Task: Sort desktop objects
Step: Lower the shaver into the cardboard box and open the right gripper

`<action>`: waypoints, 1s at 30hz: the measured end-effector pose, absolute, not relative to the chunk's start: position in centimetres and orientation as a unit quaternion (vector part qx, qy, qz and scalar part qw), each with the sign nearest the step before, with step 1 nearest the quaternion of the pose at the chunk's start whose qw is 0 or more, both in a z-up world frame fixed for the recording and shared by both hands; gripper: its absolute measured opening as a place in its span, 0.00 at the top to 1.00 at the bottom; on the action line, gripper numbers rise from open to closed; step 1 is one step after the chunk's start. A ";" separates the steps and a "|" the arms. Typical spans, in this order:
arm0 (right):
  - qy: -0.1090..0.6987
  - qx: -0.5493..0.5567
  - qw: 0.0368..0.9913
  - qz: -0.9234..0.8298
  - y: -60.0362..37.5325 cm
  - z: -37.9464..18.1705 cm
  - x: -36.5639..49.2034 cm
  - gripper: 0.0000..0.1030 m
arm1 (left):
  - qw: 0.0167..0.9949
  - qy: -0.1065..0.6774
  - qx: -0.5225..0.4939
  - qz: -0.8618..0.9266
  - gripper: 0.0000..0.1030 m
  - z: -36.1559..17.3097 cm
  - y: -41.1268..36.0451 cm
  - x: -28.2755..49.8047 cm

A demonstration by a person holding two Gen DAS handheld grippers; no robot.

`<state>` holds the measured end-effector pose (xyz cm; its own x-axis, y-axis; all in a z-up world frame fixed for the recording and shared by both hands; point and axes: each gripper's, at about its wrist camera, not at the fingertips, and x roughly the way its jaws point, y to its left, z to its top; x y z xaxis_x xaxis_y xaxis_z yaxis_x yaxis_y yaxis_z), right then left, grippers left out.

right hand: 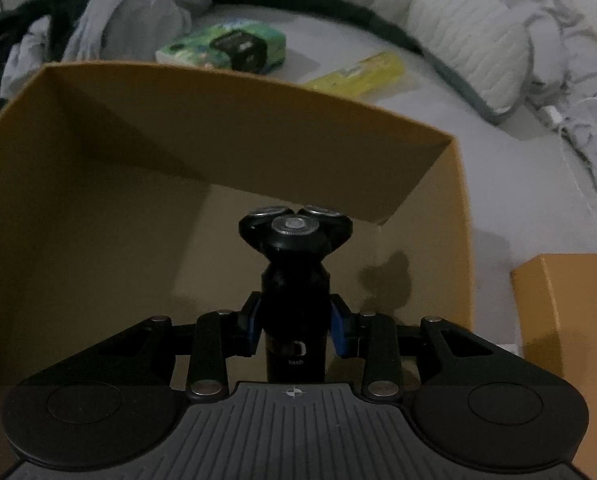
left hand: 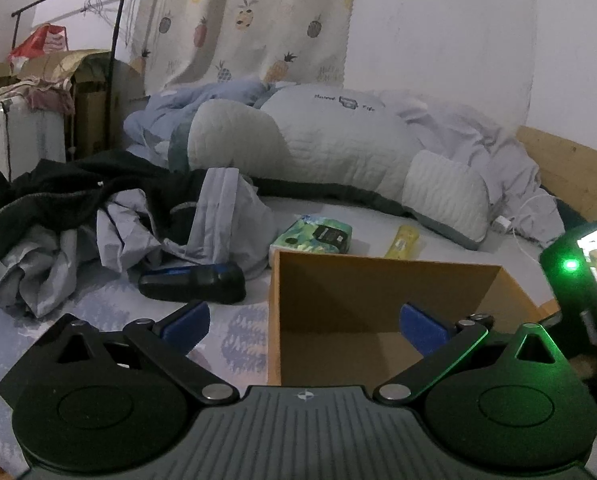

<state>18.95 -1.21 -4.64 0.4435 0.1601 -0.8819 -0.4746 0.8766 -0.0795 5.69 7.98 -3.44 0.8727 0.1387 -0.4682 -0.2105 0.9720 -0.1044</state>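
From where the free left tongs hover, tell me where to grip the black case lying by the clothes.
Grip the black case across its narrow width near the middle, coming down from above. It lies flat on the bed with its long axis running left to right, so the open left tongs should span front to back. Its left side is nearest the crumpled clothes, so stay central.

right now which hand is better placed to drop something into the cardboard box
Right. The right gripper is already shut on the black shaver, holding it over the open cardboard box. The left gripper is open and empty, beside the box.
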 end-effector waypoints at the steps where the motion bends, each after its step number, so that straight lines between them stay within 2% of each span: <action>1: 0.496 -0.161 0.832 0.189 -1.1 -5.0 19.2 0.64 | 0.964 0.236 -0.077 0.092 0.00 -3.5 8.0 5.7; 13: 0.531 -0.181 0.810 0.171 0.3 -7.5 20.9 0.64 | 0.962 0.243 -0.081 0.094 0.00 -4.0 8.3 5.8; 23: 0.550 -0.197 0.796 0.160 1.3 -7.5 21.6 0.63 | 0.961 0.244 -0.087 0.099 0.00 -3.9 8.5 5.7; 26: 0.550 -0.226 0.790 0.149 2.1 -7.6 21.4 0.56 | 0.960 0.245 -0.087 0.100 0.00 -3.8 8.6 5.5; 28: 0.550 -0.237 0.789 0.138 2.4 -7.6 21.4 0.40 | 0.960 0.245 -0.087 0.101 0.00 -3.8 8.7 5.4; 29: 0.553 -0.236 0.787 0.140 2.6 -7.6 21.4 0.37 | 0.960 0.245 -0.087 0.102 0.00 -3.8 8.8 5.4; 30: 0.559 -0.228 0.783 0.150 2.6 -7.6 21.4 0.26 | 0.960 0.245 -0.087 0.103 0.00 -3.7 8.9 5.3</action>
